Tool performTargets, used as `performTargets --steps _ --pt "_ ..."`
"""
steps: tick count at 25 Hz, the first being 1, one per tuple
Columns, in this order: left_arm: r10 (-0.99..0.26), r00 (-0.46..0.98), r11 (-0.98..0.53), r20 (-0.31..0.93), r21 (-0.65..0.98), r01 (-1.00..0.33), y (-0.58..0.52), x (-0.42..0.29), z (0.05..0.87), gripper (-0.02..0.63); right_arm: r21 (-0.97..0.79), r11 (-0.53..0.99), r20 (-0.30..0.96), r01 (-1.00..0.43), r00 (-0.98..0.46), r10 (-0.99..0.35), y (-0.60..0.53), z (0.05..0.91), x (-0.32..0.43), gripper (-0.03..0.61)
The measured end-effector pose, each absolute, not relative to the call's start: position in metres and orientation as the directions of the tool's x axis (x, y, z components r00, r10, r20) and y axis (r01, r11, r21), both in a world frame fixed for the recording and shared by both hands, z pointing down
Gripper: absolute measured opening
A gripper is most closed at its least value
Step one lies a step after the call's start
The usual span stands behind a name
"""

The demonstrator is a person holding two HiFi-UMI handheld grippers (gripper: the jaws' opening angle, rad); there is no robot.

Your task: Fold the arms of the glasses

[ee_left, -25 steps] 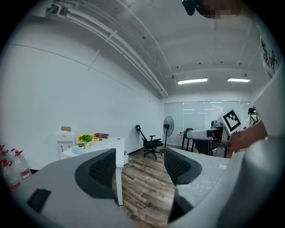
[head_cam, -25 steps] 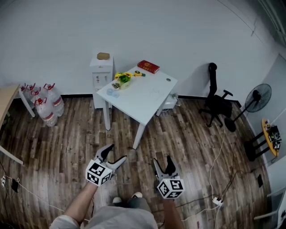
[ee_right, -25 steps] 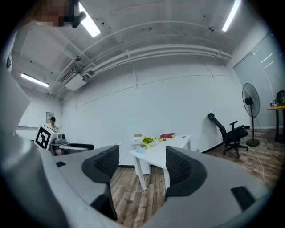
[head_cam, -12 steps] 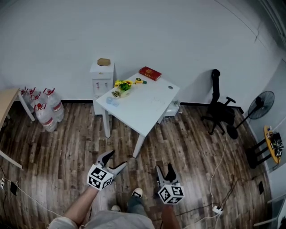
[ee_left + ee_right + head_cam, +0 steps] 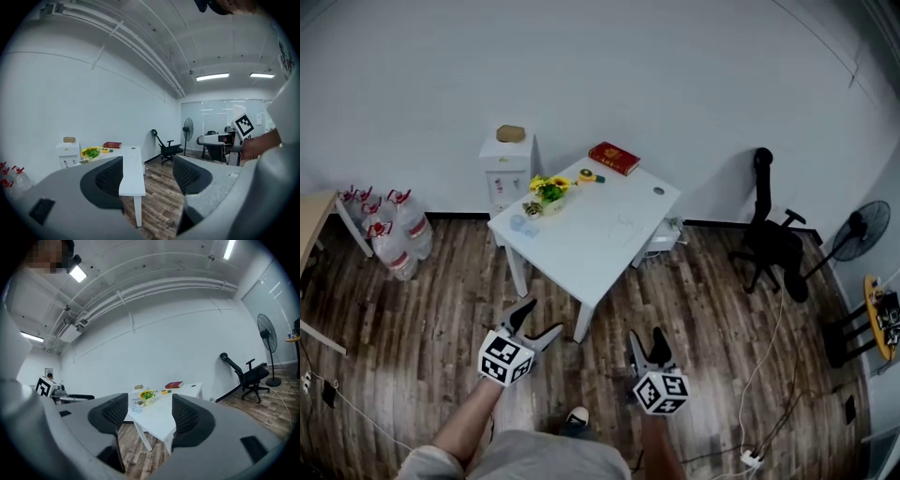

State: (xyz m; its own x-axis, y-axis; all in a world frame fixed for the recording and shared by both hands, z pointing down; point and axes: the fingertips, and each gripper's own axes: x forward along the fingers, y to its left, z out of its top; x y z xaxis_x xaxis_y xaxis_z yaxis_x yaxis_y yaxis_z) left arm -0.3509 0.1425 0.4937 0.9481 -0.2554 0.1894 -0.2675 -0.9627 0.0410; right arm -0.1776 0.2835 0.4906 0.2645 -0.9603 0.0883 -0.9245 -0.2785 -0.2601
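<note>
Fingers (image 5: 110,178) on the left gripper (image 5: 544,317) are wide apart with nothing between them, only room and bench (image 5: 581,258) beyond. On the right gripper (image 5: 644,334) they're also wide and empty, though they've just been closing a little.

Both grippers are held out over the wood floor (image 5: 441,300), short of the bench's near corner and touching nothing.

The glasses (image 5: 623,225) show only as a faint thin outline on the white top, towards the right-hand middle, well clear of the red book (image 5: 612,157) and the flowers (image 5: 548,190) at the far side. The left gripper view shows the same faint trace on the bench top. I can't pick it out in the right gripper view.

Key relation: the glasses lie ahead of both grippers, well apart from them. They sit almost straight ahead of the right gripper, and ahead and off to the right of the left one. My read is that the right gripper has the slightly more direct line, but neither is close.

Long axis of the frame and which way the arms point are too small to tell from here, as is whether the arms are open.

My guess is the task hasn't started. The next move is getting both grippers up over the bench top, one on each side of the frame, and the orientation needs a closer look first.
</note>
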Motion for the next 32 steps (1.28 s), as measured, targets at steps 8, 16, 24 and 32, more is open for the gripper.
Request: performTargets --steps 8,16,24,32 --pt "-0.301 0.936 -0.951 0.185 0.017 -0.309 0.119 -0.256 0.479 0.319 -0.265 -0.243 0.077 -0.933 0.230 -0.970 0.251 0.476 -0.072 0.275" --pt "-0.309 0.922 -0.945 0.233 0.031 -0.324 0.104 -0.196 0.498 0.319 -0.295 -0.230 0.089 -0.927 0.212 -0.973 0.240 0.491 -0.013 0.273" --pt "-0.277 0.930 -0.954 0.244 0.047 -0.296 0.078 -0.120 0.522 0.319 -0.258 -0.206 0.114 -0.944 0.182 -0.977 0.207 0.509 0.044 0.273" --pt "-0.317 0.922 -0.929 0.223 0.123 -0.349 0.003 -0.017 0.537 0.319 -0.219 -0.119 0.155 -0.968 0.086 -0.984 0.123 0.503 0.120 0.273"
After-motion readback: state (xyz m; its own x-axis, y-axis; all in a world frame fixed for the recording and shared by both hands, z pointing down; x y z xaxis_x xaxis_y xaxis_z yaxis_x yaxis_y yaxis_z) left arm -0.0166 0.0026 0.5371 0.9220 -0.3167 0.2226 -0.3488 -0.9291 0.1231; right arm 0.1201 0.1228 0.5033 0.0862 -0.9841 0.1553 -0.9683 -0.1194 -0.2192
